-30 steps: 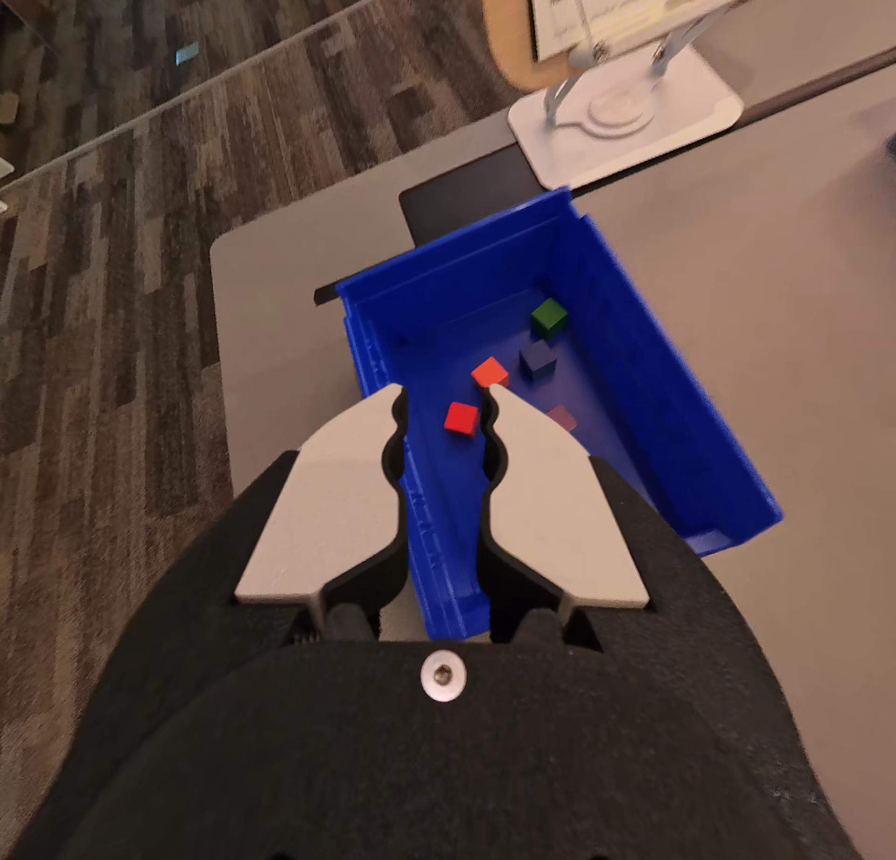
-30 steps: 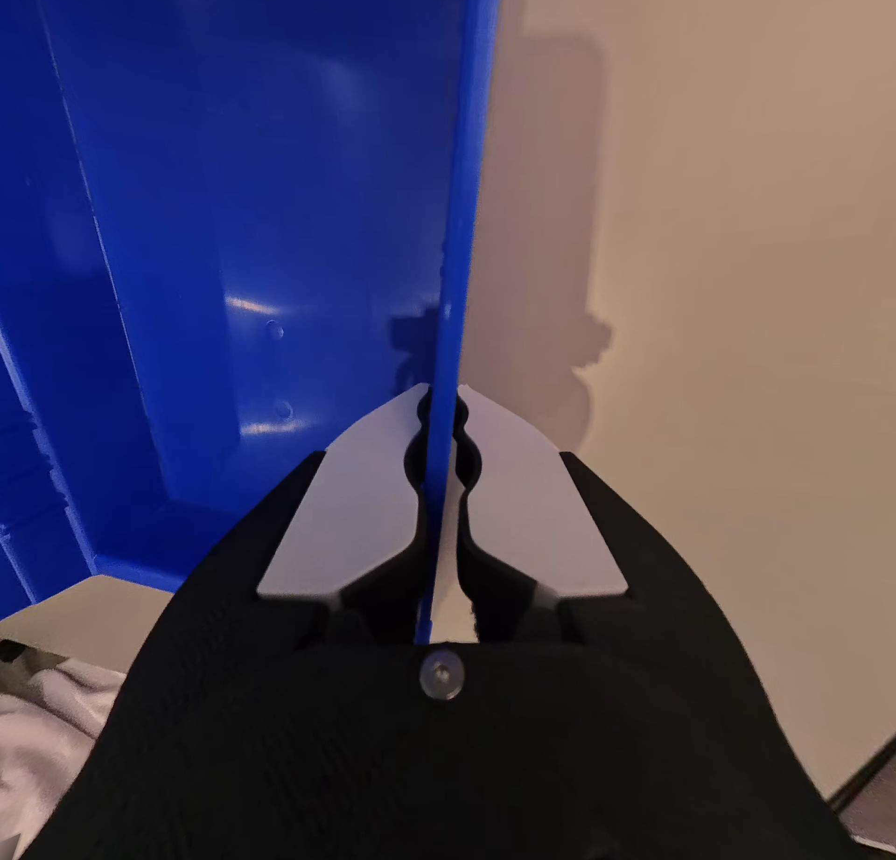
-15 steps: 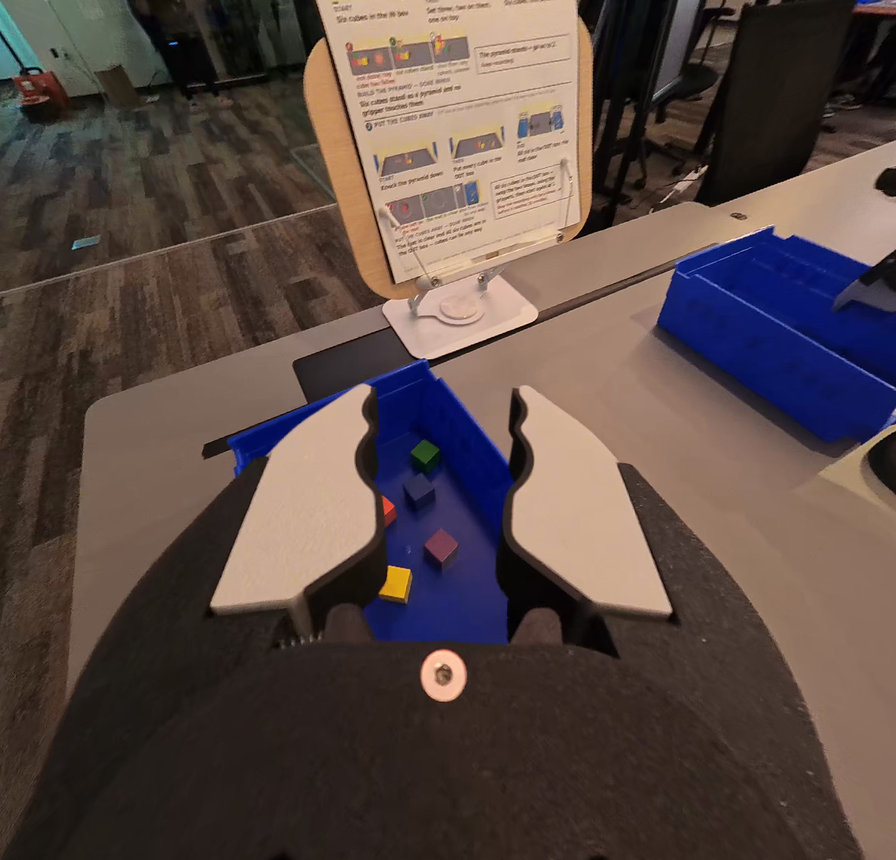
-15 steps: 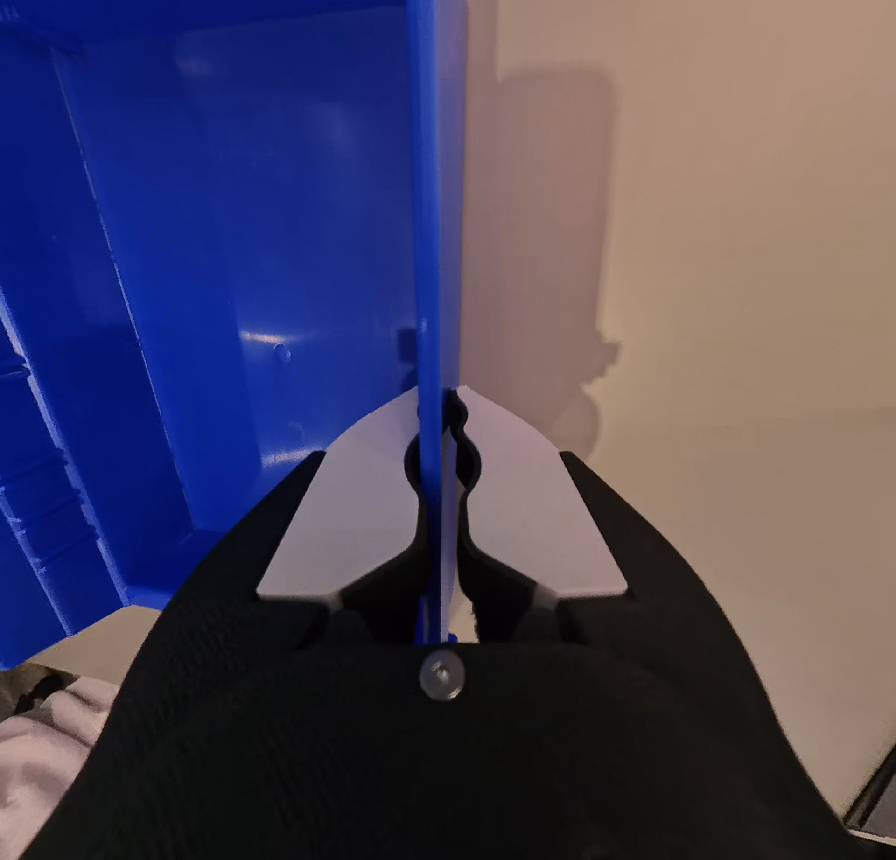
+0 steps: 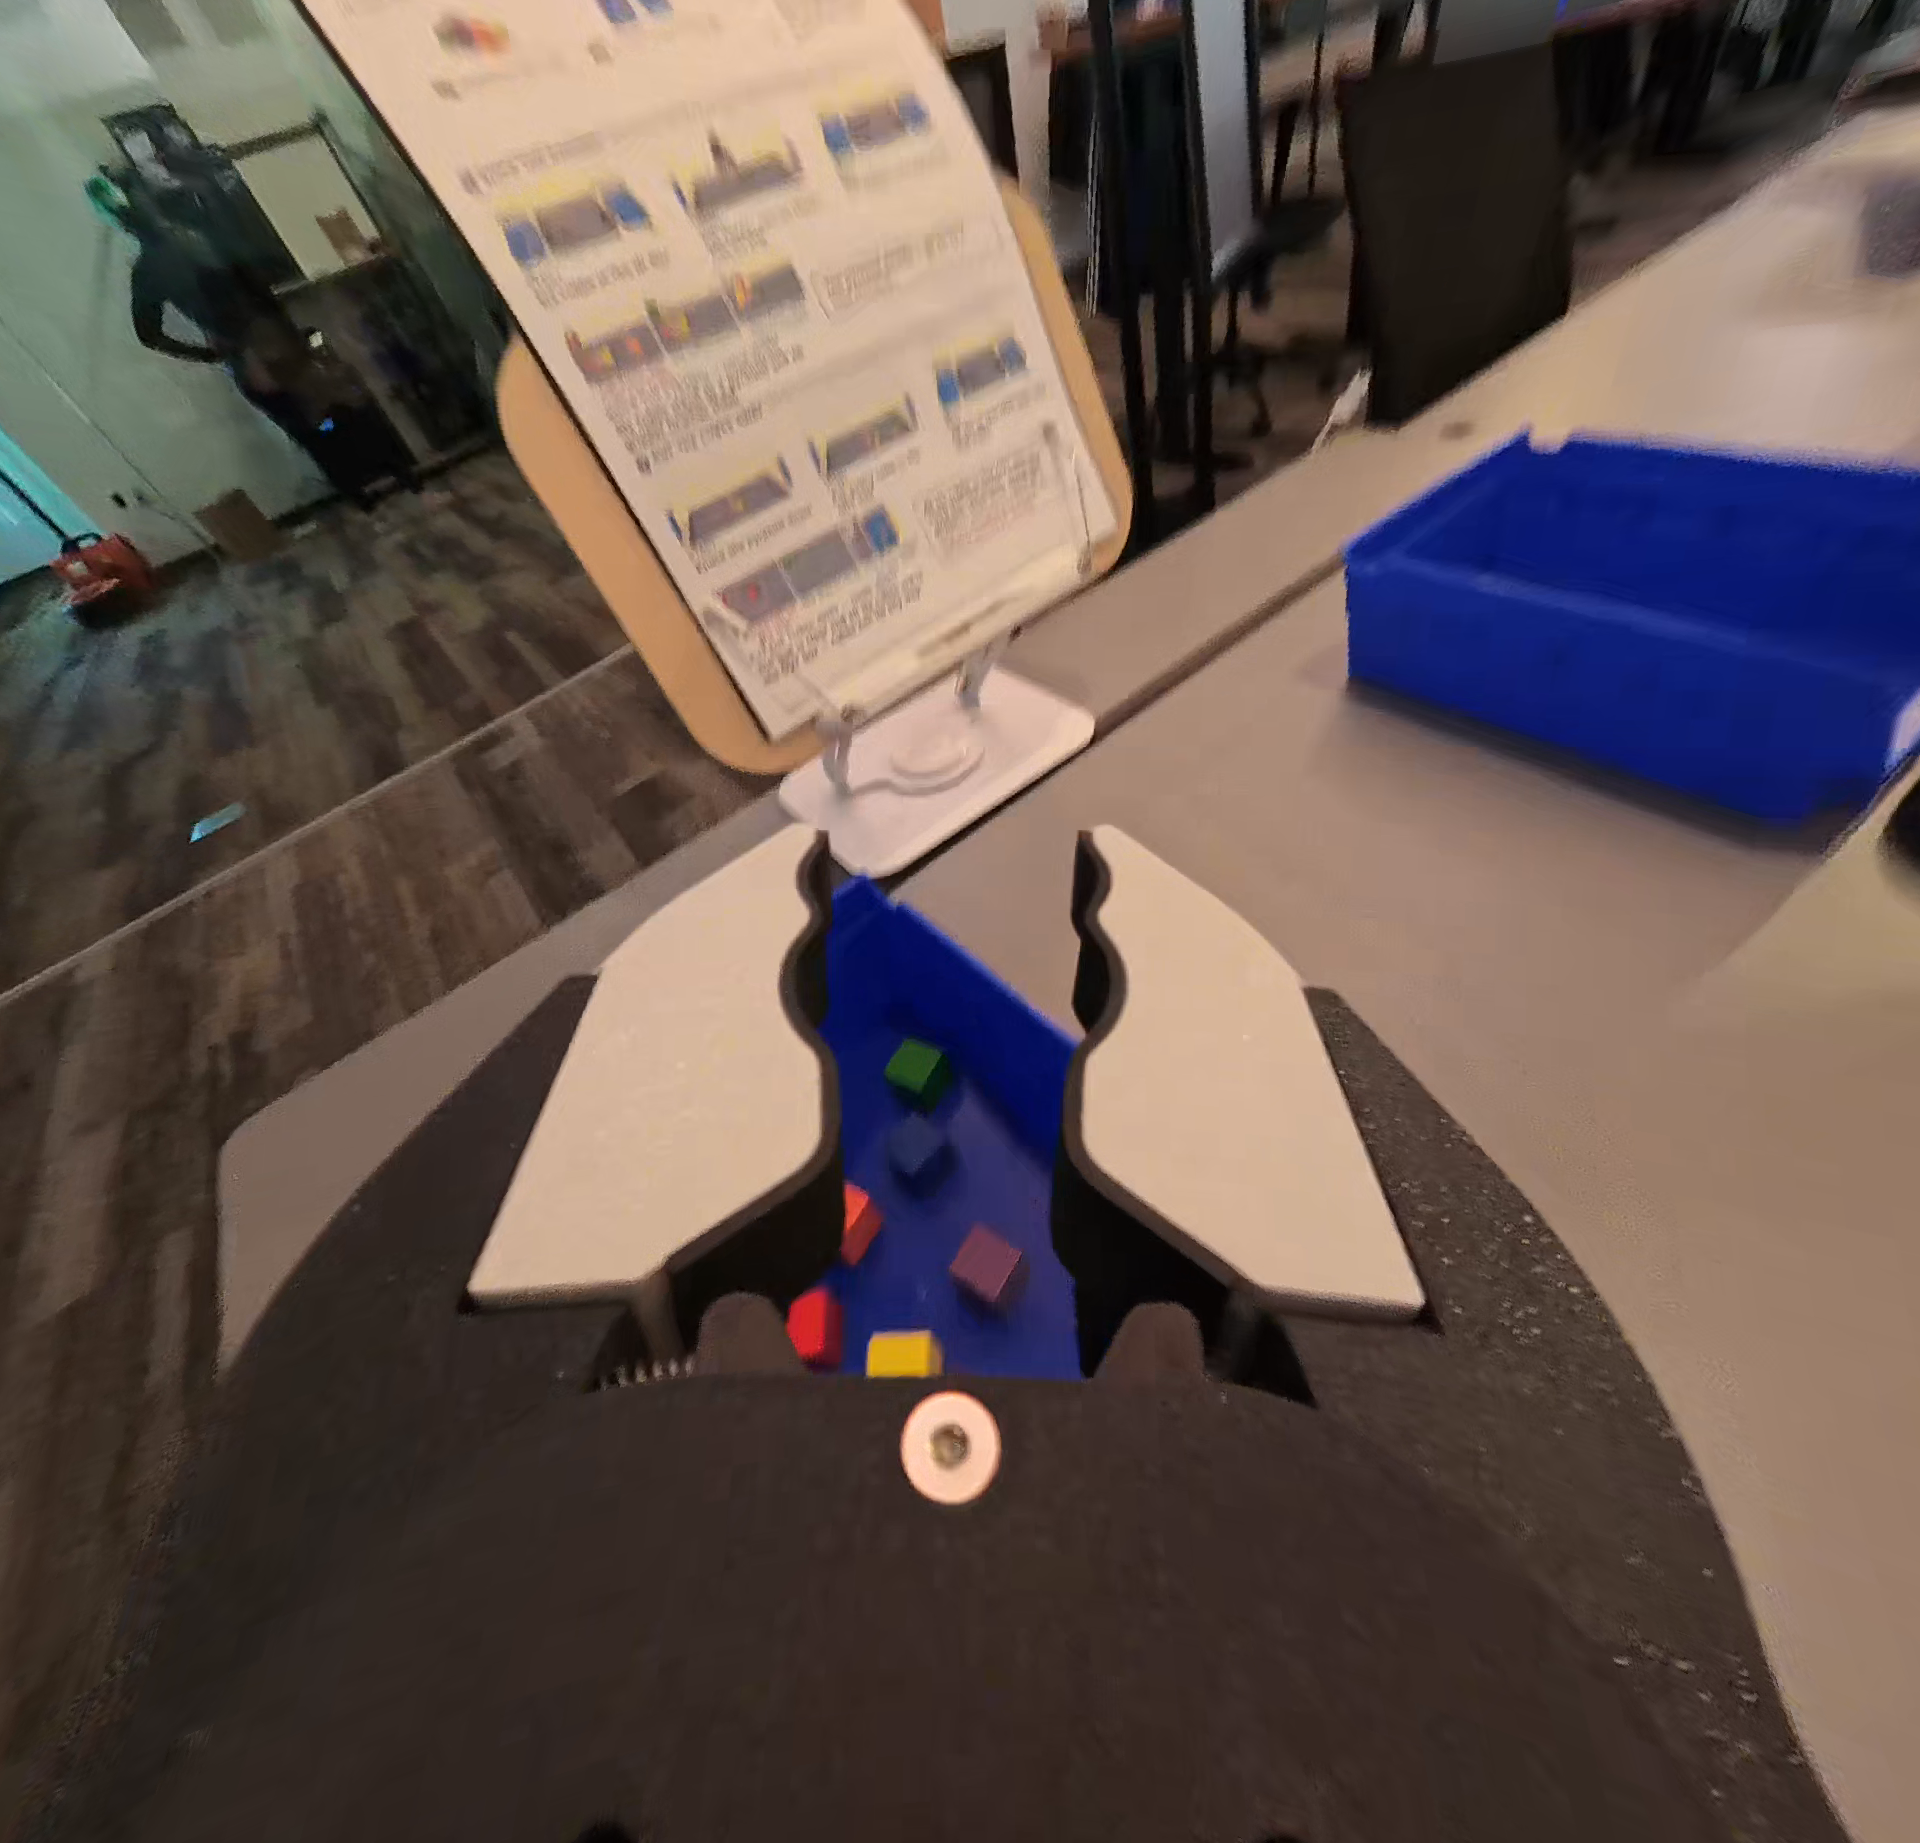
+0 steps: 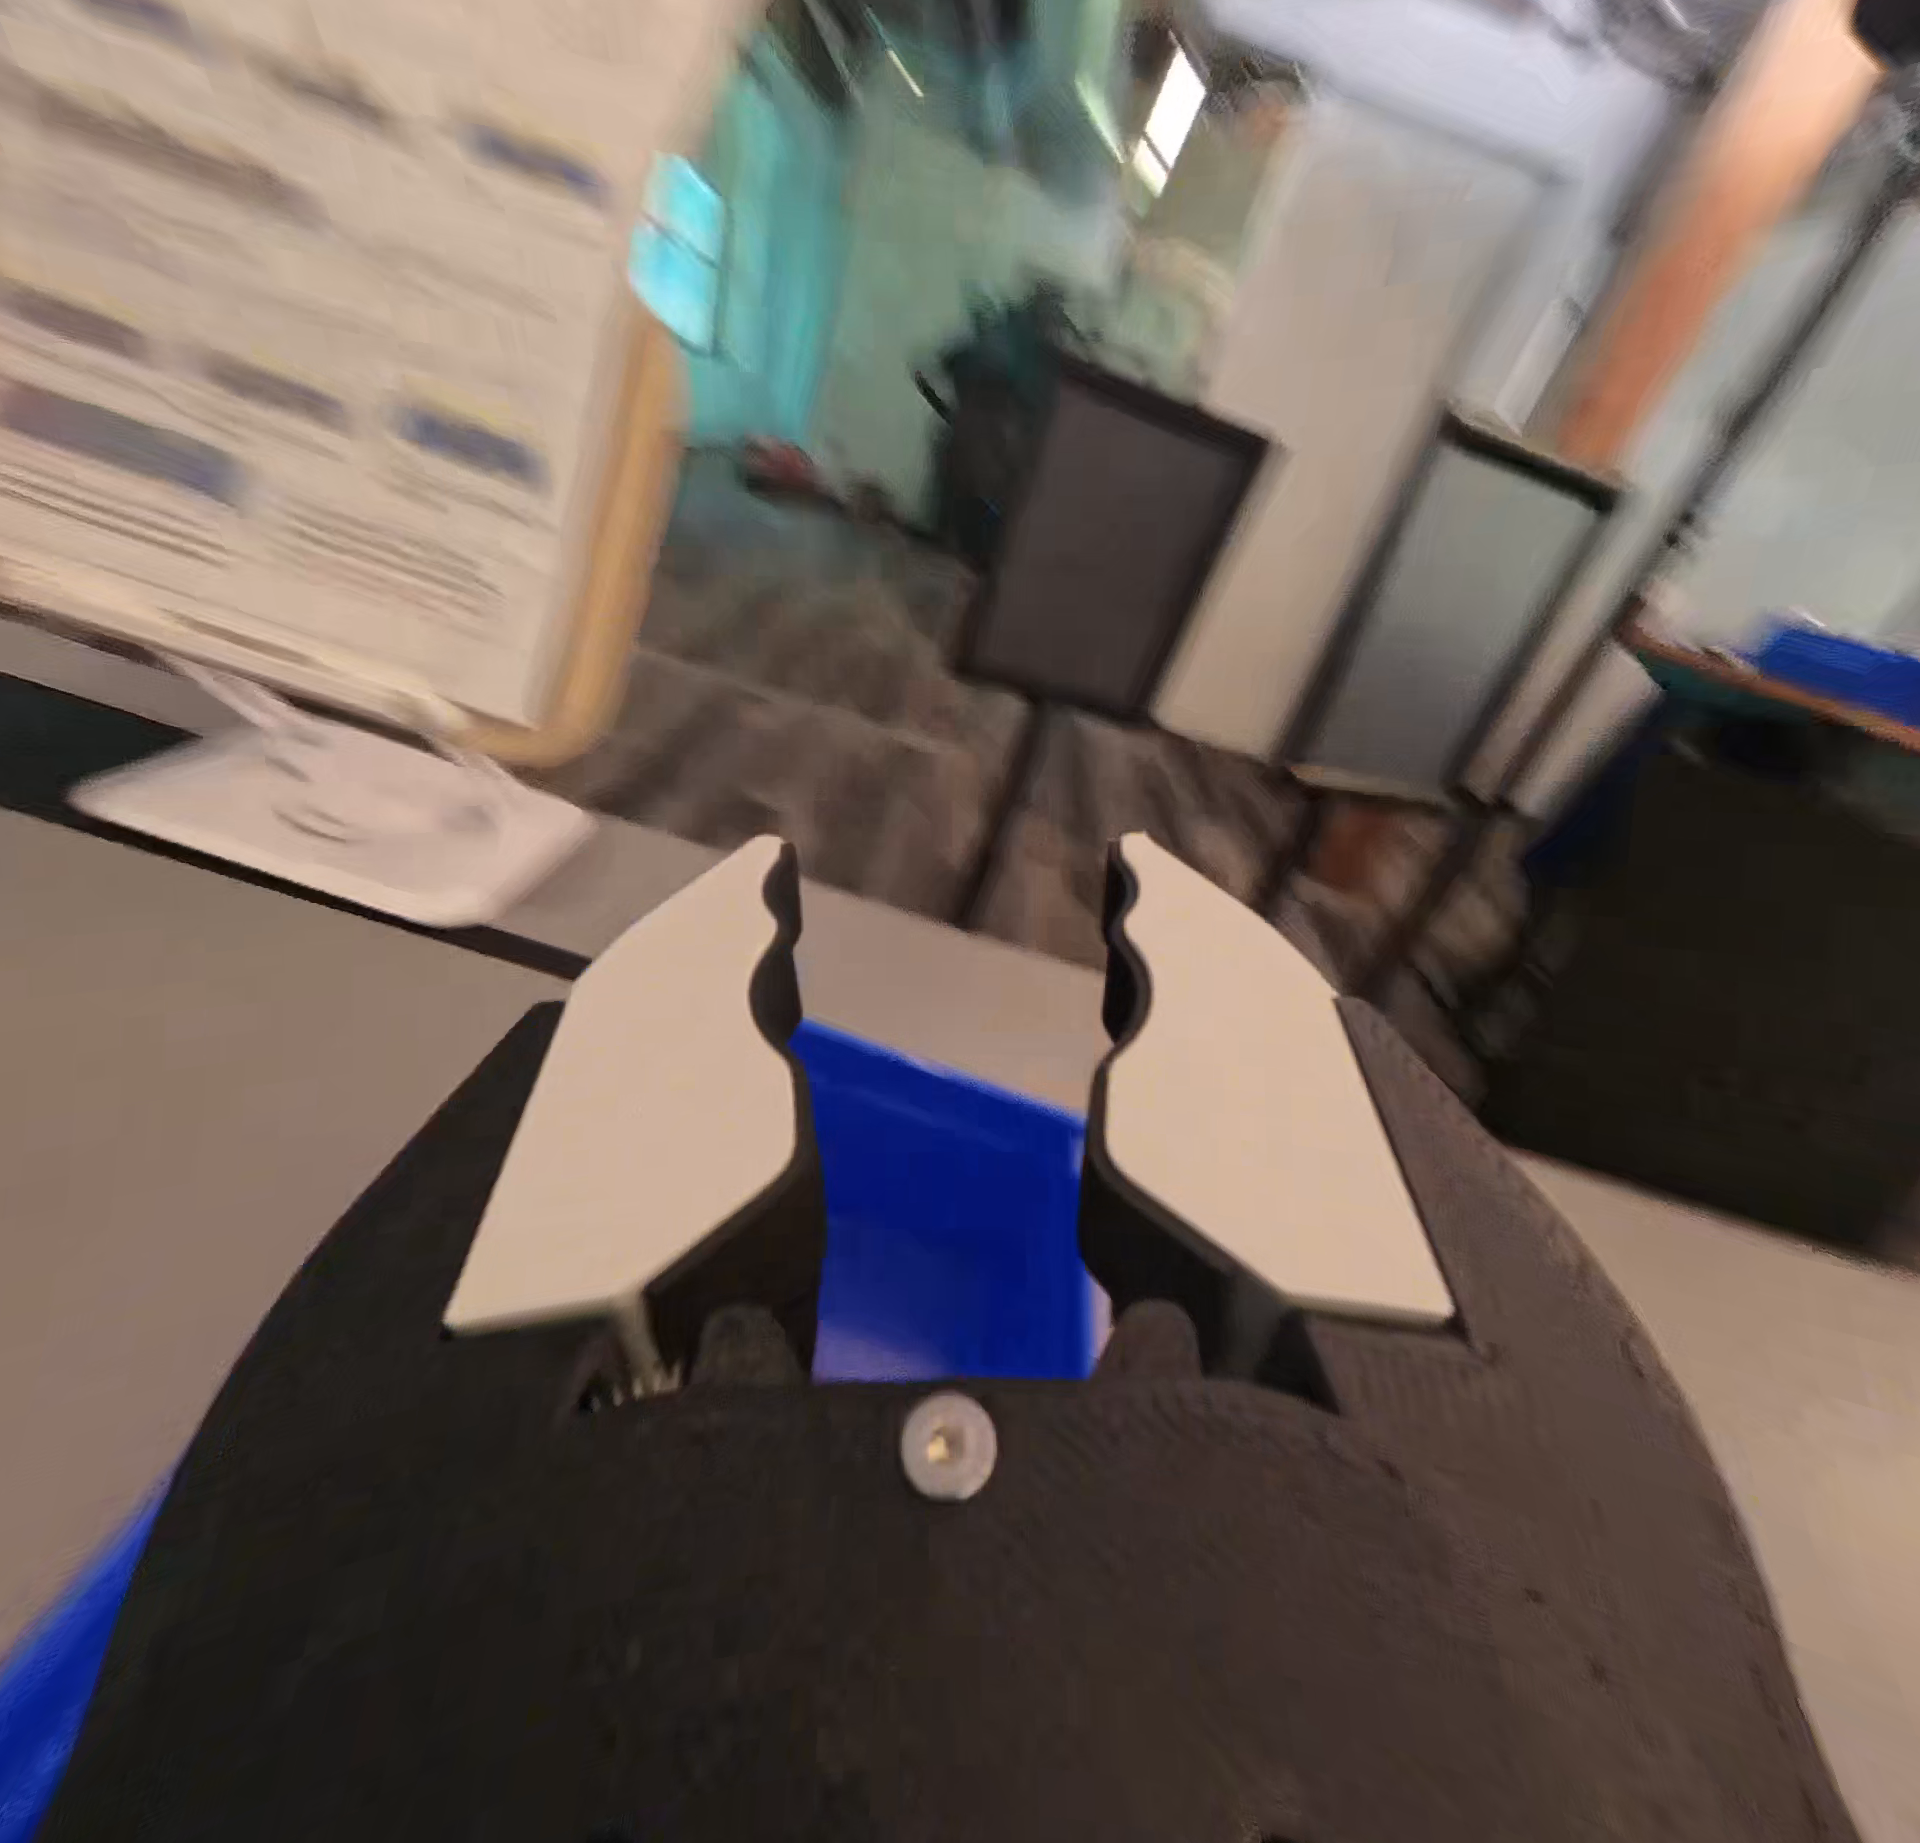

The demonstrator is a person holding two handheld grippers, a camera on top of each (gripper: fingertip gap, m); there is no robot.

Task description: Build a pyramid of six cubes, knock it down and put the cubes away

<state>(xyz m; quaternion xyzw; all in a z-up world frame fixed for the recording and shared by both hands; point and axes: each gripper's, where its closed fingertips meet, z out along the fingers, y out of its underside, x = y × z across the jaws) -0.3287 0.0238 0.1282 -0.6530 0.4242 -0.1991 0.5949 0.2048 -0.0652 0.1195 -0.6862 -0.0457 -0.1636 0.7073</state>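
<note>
6 cubes [image 5: 985, 1265], assorted colours, lie in a blue bin [image 5: 940, 972]; both grippers gape empty.

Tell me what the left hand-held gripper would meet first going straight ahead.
Probably the white base of the instruction stand, just beyond the open left hand-held gripper; depth is unclear.

Open desk [image 5: 1299, 858] between the two blue bins [image 5: 1621, 640]; instruction board on stand [image 5: 935, 754] blocks the far edge.
</note>
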